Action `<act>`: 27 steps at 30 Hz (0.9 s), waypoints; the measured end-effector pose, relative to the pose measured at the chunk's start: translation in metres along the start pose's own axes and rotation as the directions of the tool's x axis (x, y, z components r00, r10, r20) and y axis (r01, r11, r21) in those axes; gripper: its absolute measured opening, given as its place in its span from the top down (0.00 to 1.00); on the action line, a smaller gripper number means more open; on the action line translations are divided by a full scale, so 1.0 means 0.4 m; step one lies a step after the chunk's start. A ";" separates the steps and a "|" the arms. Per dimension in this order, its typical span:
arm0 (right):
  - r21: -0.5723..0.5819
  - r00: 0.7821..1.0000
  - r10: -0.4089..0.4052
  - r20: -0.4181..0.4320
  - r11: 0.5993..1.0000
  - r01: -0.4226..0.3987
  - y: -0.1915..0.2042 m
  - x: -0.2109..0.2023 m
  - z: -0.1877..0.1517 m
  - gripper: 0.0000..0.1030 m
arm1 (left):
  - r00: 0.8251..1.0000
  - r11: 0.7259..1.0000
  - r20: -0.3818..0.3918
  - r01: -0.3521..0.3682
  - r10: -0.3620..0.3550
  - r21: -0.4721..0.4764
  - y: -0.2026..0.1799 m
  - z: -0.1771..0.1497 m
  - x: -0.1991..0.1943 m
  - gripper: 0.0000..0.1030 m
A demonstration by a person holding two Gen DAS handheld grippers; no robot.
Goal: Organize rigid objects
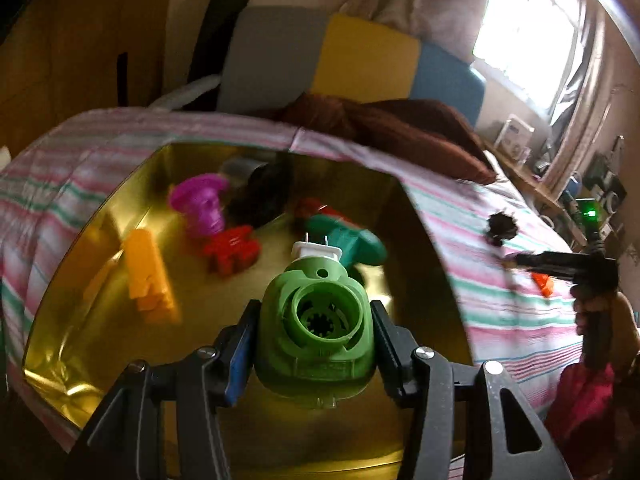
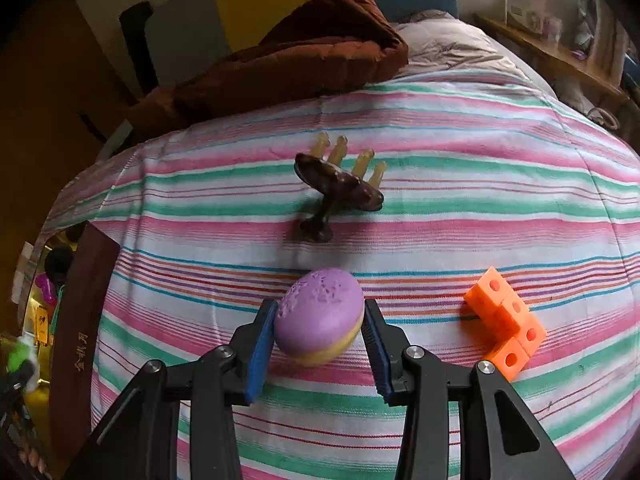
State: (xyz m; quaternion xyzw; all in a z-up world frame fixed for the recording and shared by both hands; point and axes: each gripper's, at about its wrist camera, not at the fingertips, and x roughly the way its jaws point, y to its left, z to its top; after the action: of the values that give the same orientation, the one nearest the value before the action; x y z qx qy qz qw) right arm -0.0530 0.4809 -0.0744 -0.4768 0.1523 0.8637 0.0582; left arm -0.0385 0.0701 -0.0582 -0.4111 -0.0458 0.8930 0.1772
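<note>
- Green plug-in device (image 1: 316, 320), white two-pin plug at its far end, sat clamped in the left gripper (image 1: 314, 334) above a gold tin (image 1: 420, 240) holding purple, red, orange and teal toys.
- Purple-and-yellow macaron toy (image 2: 319, 318) was pinched between the right gripper's (image 2: 318, 330) pads over a striped bedspread (image 2: 440, 220).
- Orange cube block (image 2: 506, 328) lay at 3 o'clock of the macaron; a brown scalp massager (image 2: 338, 188) at 12 o'clock.
</note>
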 end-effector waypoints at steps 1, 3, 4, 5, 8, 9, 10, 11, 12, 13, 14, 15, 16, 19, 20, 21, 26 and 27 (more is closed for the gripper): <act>-0.003 1.000 0.003 0.008 1.000 -0.003 0.002 -0.006 0.001 0.59 | 1.000 1.000 -0.007 -0.005 0.005 -0.006 0.010 -0.001 0.004 0.49; -0.016 0.999 0.014 0.029 1.000 -0.014 0.011 -0.016 0.003 0.66 | 0.999 1.000 -0.035 -0.012 0.012 -0.013 0.029 -0.003 0.016 0.49; -0.024 0.999 0.019 0.036 1.000 -0.018 0.015 -0.019 0.004 0.71 | 0.999 1.000 -0.042 -0.014 0.013 -0.024 0.038 -0.005 0.019 0.49; -0.033 0.999 0.021 0.044 0.999 -0.020 0.021 -0.020 0.005 0.72 | 0.999 0.999 -0.048 -0.016 0.015 -0.031 0.045 -0.007 0.022 0.49; -0.068 0.998 0.014 0.056 0.998 -0.010 0.041 -0.025 0.004 0.76 | 0.998 0.999 -0.062 -0.034 0.032 -0.039 0.063 -0.013 0.029 0.49; -0.067 0.998 0.019 0.053 0.998 -0.016 0.045 -0.024 0.003 0.76 | 0.997 0.998 -0.064 -0.043 0.040 -0.038 0.067 -0.015 0.030 0.49; -0.065 0.998 0.022 0.051 0.998 -0.019 0.046 -0.023 0.003 0.76 | 0.997 0.998 -0.065 -0.050 0.048 -0.038 0.072 -0.016 0.030 0.49; -0.062 0.998 0.029 0.047 0.998 -0.026 0.045 -0.021 0.003 0.76 | 0.996 0.998 -0.066 -0.056 0.053 -0.042 0.078 -0.017 0.030 0.49; -0.057 0.999 0.033 0.043 0.998 -0.030 0.043 -0.019 0.004 0.76 | 0.996 0.997 -0.067 -0.058 0.055 -0.046 0.084 -0.018 0.030 0.49; -0.056 0.999 0.029 0.043 0.998 -0.027 0.043 -0.018 0.005 0.76 | 0.996 0.997 -0.069 -0.060 0.057 -0.052 0.091 -0.019 0.031 0.49; -0.057 0.999 0.023 0.042 0.998 -0.021 0.042 -0.017 0.005 0.76 | 0.996 0.996 -0.071 -0.063 0.058 -0.056 0.096 -0.020 0.033 0.49; -0.061 0.999 0.020 0.038 0.998 -0.018 0.043 -0.013 0.004 0.76 | 0.995 0.996 -0.075 -0.066 0.062 -0.059 0.103 -0.021 0.035 0.49; -0.064 0.999 0.013 0.032 0.998 -0.011 0.044 -0.008 0.004 0.76 | 0.995 0.996 -0.079 -0.070 0.065 -0.060 0.106 -0.021 0.038 0.49; -0.085 1.000 -0.003 0.025 0.996 0.005 0.052 0.008 0.004 0.75 | 0.994 0.995 -0.086 -0.075 0.069 -0.065 0.113 -0.024 0.045 0.49; -0.100 0.999 -0.006 0.033 0.995 0.009 0.058 0.008 0.004 0.72 | 0.994 0.995 -0.085 -0.077 0.072 -0.061 0.113 -0.025 0.046 0.49; -0.124 0.999 0.001 0.052 0.992 0.005 0.069 0.004 0.006 0.60 | 0.994 0.995 -0.084 -0.078 0.073 -0.060 0.115 -0.025 0.046 0.49; -0.248 0.990 0.038 0.137 0.969 -0.003 0.137 -0.019 0.007 0.27 | 0.993 0.996 -0.093 -0.083 0.079 -0.036 0.115 -0.026 0.048 0.49; -0.288 0.991 0.030 0.127 0.958 0.008 0.156 -0.010 0.012 0.27 | 0.992 0.996 -0.094 -0.084 0.081 -0.028 0.114 -0.027 0.049 0.49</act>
State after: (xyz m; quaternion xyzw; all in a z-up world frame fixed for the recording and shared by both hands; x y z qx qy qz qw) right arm -0.0701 0.4235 -0.0557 -0.4221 0.0237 0.9062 -0.0067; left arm -0.0548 0.0339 -0.0897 -0.4567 -0.0346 0.8786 0.1354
